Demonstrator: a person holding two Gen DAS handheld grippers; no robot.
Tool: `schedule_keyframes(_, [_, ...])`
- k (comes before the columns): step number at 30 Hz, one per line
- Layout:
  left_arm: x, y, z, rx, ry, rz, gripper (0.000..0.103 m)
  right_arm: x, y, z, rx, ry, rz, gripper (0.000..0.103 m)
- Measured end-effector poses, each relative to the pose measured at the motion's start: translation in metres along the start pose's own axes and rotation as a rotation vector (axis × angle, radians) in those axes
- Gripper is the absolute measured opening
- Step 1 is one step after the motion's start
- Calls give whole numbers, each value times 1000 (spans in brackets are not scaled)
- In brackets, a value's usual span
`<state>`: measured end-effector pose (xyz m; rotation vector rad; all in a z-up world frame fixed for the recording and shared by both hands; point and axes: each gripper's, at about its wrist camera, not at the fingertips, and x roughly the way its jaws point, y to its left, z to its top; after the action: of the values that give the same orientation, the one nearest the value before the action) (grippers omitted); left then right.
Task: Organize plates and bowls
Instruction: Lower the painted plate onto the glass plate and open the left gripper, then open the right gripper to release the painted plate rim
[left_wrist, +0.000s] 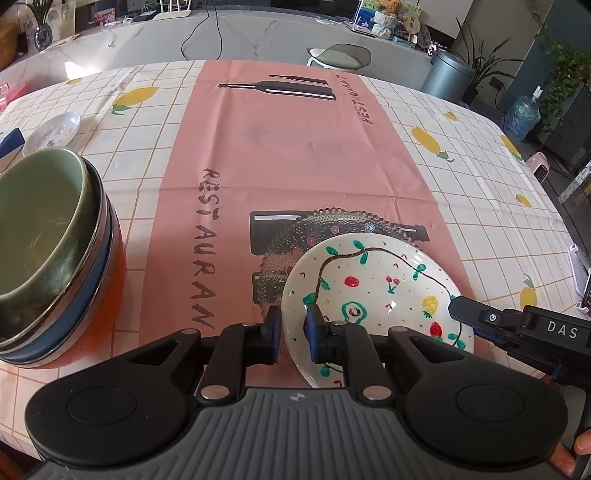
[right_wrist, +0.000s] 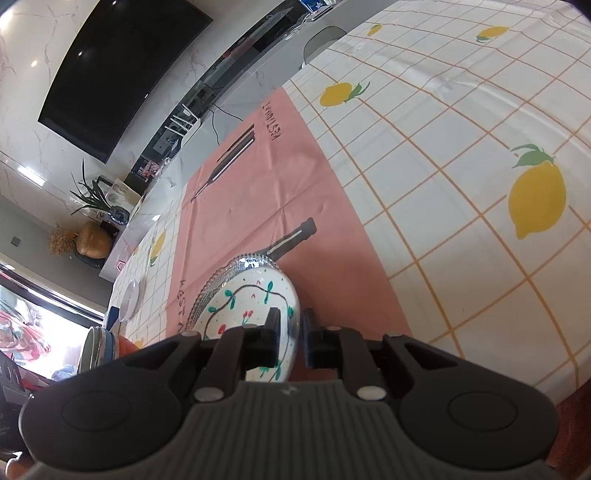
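Observation:
A white plate painted with fruit and vines (left_wrist: 373, 291) is tilted over a clear beaded glass plate (left_wrist: 295, 243) on the pink runner. My left gripper (left_wrist: 293, 326) is shut on the painted plate's near left rim. My right gripper (right_wrist: 294, 334) is shut on its right rim; its fingers also show in the left wrist view (left_wrist: 465, 310). The painted plate (right_wrist: 251, 306) and the glass plate (right_wrist: 229, 275) show in the right wrist view too. A stack of bowls, green on top of blue and orange (left_wrist: 48, 254), stands at the left.
A small white saucer (left_wrist: 53, 131) lies at the far left of the table. The lemon-print tablecloth (left_wrist: 461, 177) covers the table, with the pink runner (left_wrist: 280, 155) down the middle. A chair (left_wrist: 340, 57) and a bin (left_wrist: 447, 75) stand beyond the far edge.

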<state>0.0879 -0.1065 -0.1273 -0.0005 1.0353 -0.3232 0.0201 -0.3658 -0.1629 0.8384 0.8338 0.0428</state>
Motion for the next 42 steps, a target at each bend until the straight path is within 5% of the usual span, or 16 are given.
schedule_keyframes(16, [1, -18, -7, 149, -25, 86, 17, -1, 2, -7, 24, 29, 0, 6])
schedule_keyframes(23, [-12, -5, -11, 69, -106, 32, 51, -1, 8, -7, -17, 23, -24, 6])
schedule_keyframes(29, [-19, 14, -13, -30, -120, -28, 70, 2, 19, -2, -81, 7, -46, 7])
schedule_keyframes(36, [-10, 27, -16, -115, -67, -109, 70, 14, 27, 13, -143, -13, -64, 7])
schedule_keyframes(42, [-3, 30, -19, -136, -34, -153, 60, 26, 28, 19, -183, -4, -94, 9])
